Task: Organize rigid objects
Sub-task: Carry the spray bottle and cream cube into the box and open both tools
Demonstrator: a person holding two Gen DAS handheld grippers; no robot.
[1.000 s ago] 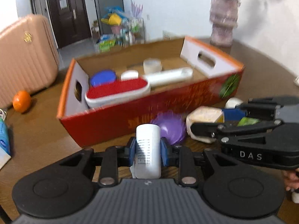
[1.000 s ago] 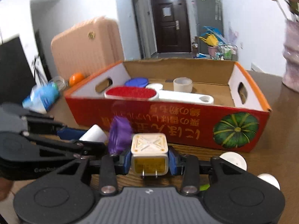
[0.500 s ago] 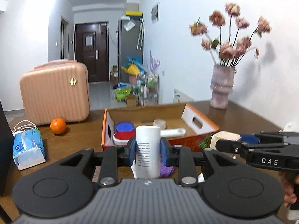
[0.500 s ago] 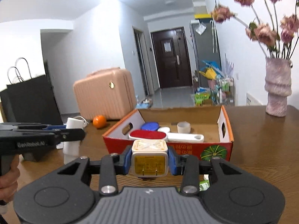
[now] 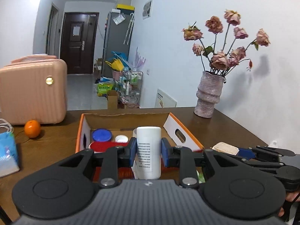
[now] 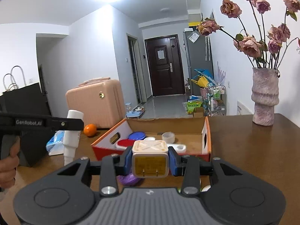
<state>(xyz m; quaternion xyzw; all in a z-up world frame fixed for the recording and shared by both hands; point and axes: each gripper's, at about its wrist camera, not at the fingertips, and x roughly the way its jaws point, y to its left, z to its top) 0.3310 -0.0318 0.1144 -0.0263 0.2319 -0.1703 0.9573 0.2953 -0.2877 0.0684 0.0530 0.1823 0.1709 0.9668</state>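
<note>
Short of the box [image 5: 184, 139], ahead and below: left fingers [image 5: 148, 151] clamp upright bottle [image 5: 148, 150], right fingers [image 6: 150, 159] clamp charger [image 6: 149, 159].

Dark brown wooden surface [image 5: 221, 123] fills lower scene. Red-and-orange cardboard box [image 5: 184, 137] sits on it, open top. Pink ribbed vase [image 5: 209, 95] with dried roses stands at far right edge by wall, well apart from box. Orange [image 5: 32, 128] rests left of box, near pink suitcase [image 5: 32, 91]. Blue tissue pack [image 5: 7, 150] lies at left edge. Purple item [image 6: 128, 180] lies on surface just in front of box; small white pieces [image 6: 205, 187] beside it, partly hidden.
</note>
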